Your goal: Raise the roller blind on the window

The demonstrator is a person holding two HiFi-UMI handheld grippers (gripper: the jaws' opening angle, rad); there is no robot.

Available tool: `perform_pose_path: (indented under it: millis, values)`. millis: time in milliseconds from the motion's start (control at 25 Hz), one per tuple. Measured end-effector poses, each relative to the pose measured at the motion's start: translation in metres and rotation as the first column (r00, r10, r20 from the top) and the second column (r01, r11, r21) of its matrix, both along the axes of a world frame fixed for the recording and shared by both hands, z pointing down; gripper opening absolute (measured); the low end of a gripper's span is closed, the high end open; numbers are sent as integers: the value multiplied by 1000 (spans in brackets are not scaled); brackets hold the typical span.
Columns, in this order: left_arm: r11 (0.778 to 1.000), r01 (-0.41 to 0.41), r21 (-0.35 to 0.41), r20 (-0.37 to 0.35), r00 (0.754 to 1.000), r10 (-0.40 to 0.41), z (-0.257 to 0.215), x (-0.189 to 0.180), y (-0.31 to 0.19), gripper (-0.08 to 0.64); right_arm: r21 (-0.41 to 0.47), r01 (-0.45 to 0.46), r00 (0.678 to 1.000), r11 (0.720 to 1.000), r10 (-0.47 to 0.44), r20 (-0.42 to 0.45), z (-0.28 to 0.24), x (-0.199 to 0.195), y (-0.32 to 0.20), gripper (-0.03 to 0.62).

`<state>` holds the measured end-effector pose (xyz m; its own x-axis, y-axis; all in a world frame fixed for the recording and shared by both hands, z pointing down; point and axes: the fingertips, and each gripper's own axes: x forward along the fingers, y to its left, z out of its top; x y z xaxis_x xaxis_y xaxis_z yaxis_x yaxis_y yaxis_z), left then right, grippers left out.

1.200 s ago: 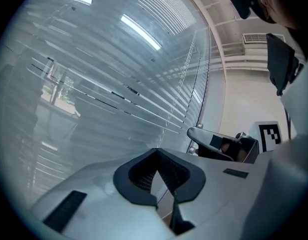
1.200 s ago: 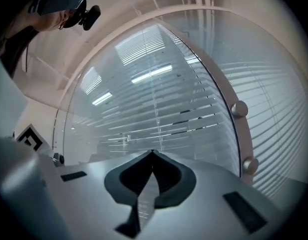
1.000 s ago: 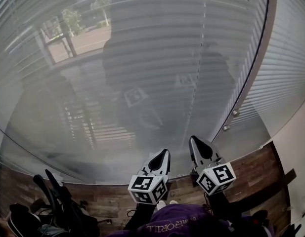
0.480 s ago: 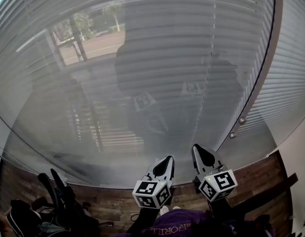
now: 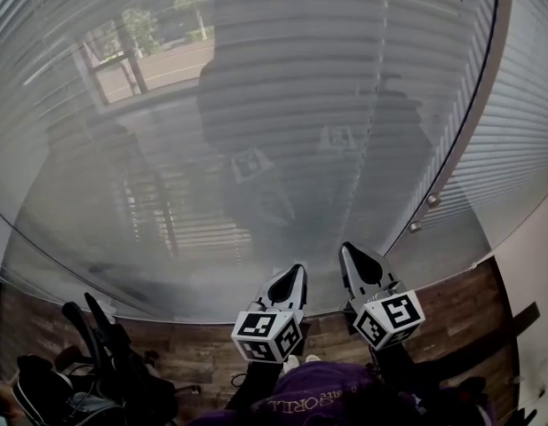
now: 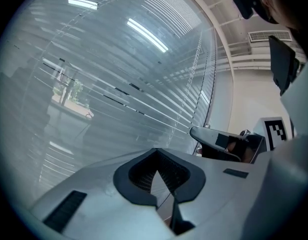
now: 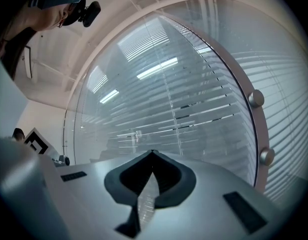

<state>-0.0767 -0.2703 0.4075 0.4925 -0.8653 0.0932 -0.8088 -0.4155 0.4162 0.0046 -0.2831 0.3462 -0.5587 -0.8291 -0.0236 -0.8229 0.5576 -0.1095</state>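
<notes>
While left tongs (image 5: 294, 273) and right tongs (image 5: 348, 250) are pressed together, empty, the blind (image 5: 282, 69) hangs lowered: approach step. Next, probably: spread one around the cord (image 7: 169, 104).

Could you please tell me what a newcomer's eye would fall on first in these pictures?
The slatted blind behind a big glass pane fills most of the head view, with dim reflections across it. At the bottom, the left gripper and right gripper point at the glass side by side, both shut with nothing in them. Two round metal fittings sit on the frame to their right.
</notes>
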Motion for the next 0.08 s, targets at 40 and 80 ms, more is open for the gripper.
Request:
perform_pose_path:
  millis: [40,80]
  values:
    - [1000,2,2,-1,1000,-2,-1,-1,-1,0,3,1,1000,1000,-1,0,0,-1,-1,-5]
    - [1000,5,5,-3,1000,-5,-2,-2,-2,1,5,2,1000,1000,-2,-1,-1,-2,-1,-3]
